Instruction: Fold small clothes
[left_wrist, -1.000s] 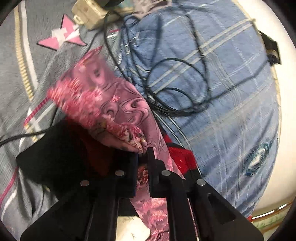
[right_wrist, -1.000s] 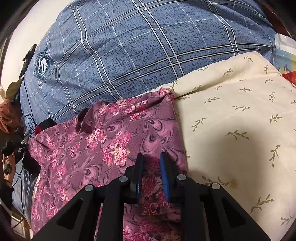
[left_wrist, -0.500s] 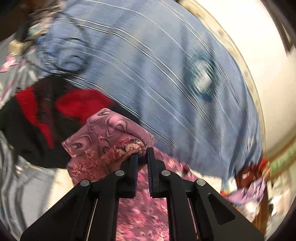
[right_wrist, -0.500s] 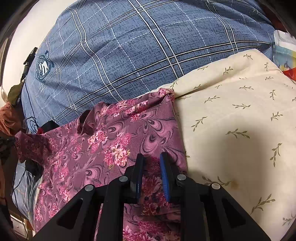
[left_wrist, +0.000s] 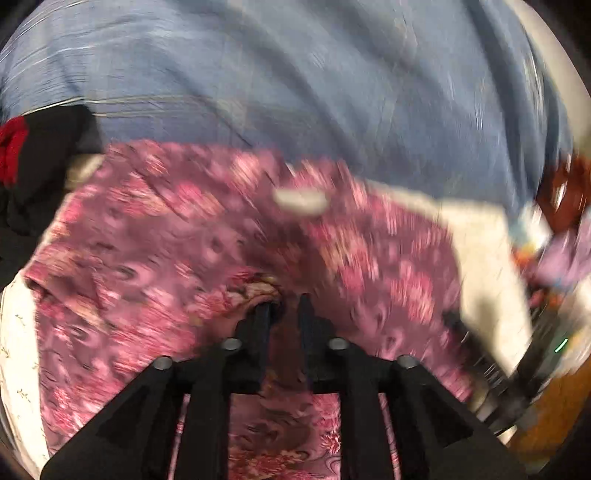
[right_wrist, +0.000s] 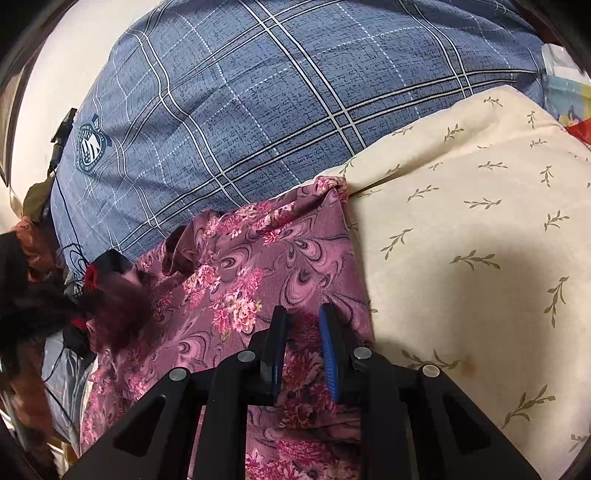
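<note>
A pink-purple floral garment (right_wrist: 236, 280) lies spread on a cream leaf-print cloth (right_wrist: 461, 258), with its far corner against a blue plaid cover (right_wrist: 258, 110). My right gripper (right_wrist: 303, 332) is shut on the garment's near right edge. In the blurred left wrist view the same garment (left_wrist: 184, 236) fills the middle. My left gripper (left_wrist: 284, 306) is shut on a bunched fold of it, held over the spread part. The left gripper shows as a dark blur at the left edge of the right wrist view (right_wrist: 22, 295).
A black and red garment (left_wrist: 33, 162) lies at the left beside the floral one. The blue plaid cover (left_wrist: 295, 92) rises behind. Black cables (right_wrist: 70, 258) run at the left. Coloured clutter (left_wrist: 554, 229) sits at the far right.
My left gripper has swung its held edge of the garment from the left side in over the spread garment. The right gripper has stayed still on its edge.
</note>
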